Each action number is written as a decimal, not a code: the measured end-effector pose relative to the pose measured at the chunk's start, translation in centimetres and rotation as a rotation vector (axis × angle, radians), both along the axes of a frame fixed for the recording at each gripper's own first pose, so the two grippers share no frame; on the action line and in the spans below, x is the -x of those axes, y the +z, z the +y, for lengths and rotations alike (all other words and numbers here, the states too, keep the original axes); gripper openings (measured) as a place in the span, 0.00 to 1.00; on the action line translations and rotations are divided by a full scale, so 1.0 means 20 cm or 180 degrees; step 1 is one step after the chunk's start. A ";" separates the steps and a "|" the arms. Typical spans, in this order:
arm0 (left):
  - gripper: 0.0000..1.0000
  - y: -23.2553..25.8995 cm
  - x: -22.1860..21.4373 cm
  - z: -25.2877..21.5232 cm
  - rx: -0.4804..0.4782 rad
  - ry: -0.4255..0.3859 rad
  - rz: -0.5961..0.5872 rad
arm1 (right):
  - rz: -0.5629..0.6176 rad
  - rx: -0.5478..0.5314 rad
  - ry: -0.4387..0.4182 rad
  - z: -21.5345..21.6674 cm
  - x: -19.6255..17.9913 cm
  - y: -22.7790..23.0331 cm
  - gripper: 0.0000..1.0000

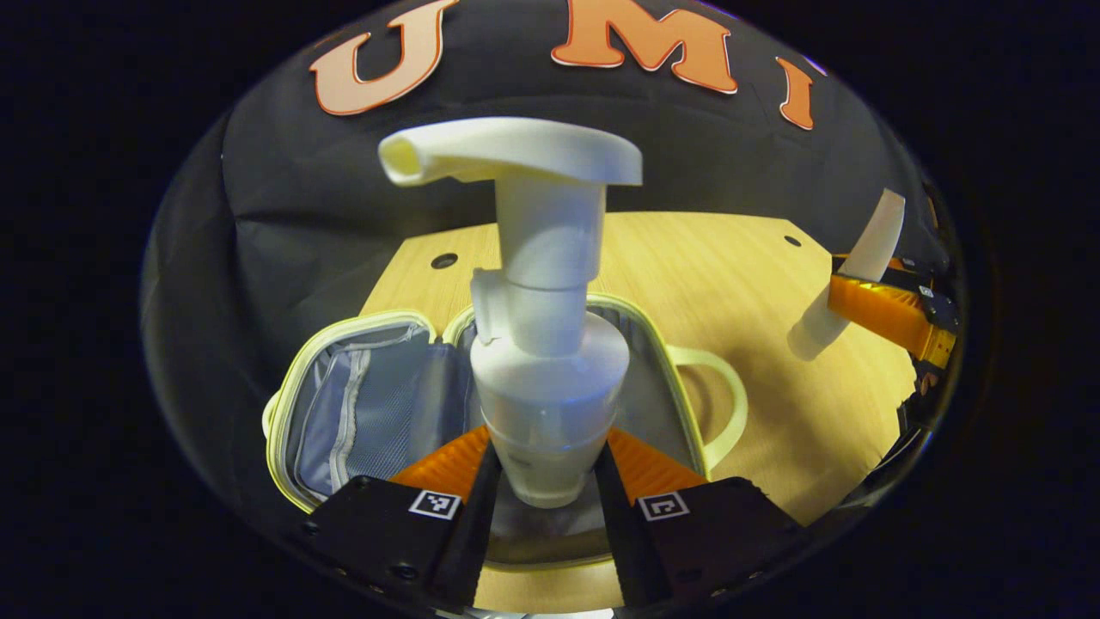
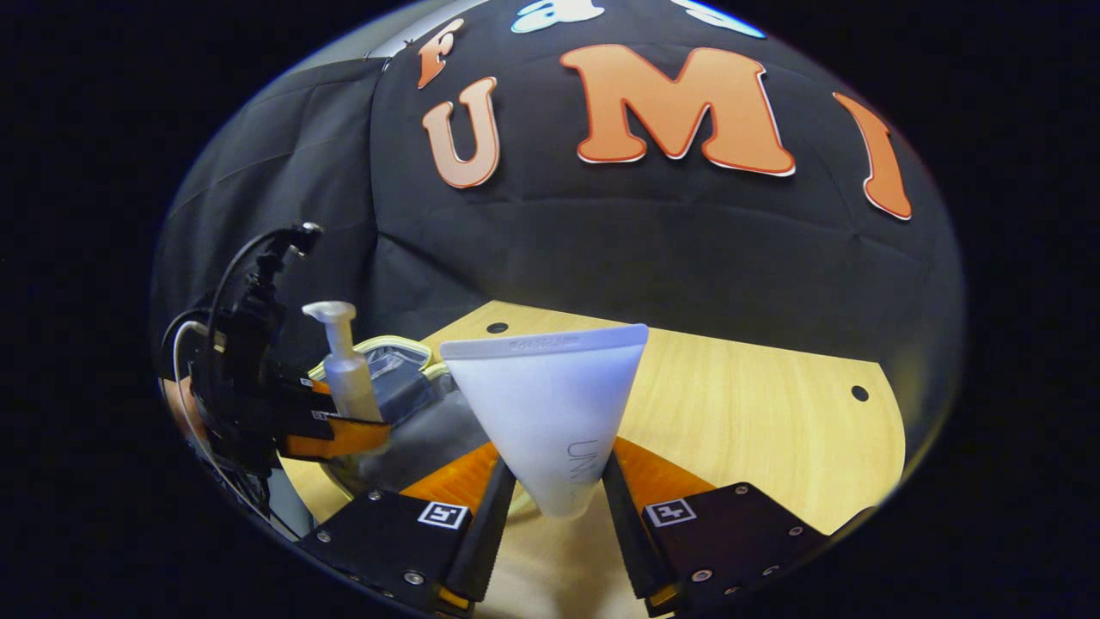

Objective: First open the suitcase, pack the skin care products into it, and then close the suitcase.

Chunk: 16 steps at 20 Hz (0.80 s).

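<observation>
In the left gripper view my left gripper (image 1: 546, 490) is shut on a white pump bottle (image 1: 541, 344), held upright above the open pale-yellow suitcase (image 1: 369, 404) with its grey mesh lining. That same bottle (image 2: 348, 370) and left gripper (image 2: 335, 434) appear at the left of the right gripper view, over the suitcase (image 2: 404, 361). My right gripper (image 2: 559, 507) is shut on a white squeeze tube (image 2: 554, 404), crimped end up. The left gripper view shows this tube (image 1: 851, 275) and right gripper (image 1: 885, 314) at the far right, above the table.
A light wooden table (image 2: 756, 421) with small round holes (image 2: 859, 393) carries the suitcase. The suitcase handle (image 1: 722, 395) sticks out toward the table's middle. Black cloth walls stand close behind the table.
</observation>
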<state>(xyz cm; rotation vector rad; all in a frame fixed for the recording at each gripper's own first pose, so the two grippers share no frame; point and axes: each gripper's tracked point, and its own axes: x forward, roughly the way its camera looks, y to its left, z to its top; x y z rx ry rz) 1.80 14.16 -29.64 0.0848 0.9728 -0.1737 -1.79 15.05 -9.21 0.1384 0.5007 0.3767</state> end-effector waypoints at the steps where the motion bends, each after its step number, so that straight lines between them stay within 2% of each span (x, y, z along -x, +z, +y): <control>1: 0.60 -0.03 0.01 0.01 0.0036 -0.0024 0.0098 | 0.0010 -0.0007 0.0015 0.02 0.00 0.00 0.61; 5: 0.60 -0.17 0.06 0.07 0.0011 -0.0110 0.0557 | 0.0114 -0.0067 0.0017 0.11 0.01 0.00 0.61; 10: 0.61 -0.34 0.10 0.12 -0.0067 0.0027 0.1080 | 0.0236 -0.0086 0.0001 0.17 0.03 -0.02 0.60; 11: 0.60 -0.37 0.10 0.14 -0.0075 0.0069 0.1134 | 0.0288 -0.0103 0.0000 0.18 0.03 -0.03 0.55; 12: 0.61 -0.39 0.10 0.14 -0.0068 0.0116 0.1172 | 0.0336 -0.0140 0.0010 0.20 0.04 -0.03 0.60; 16: 0.61 -0.37 0.08 0.10 0.0038 0.0175 0.1097 | 0.0457 -0.0137 0.0044 0.25 0.04 -0.06 0.60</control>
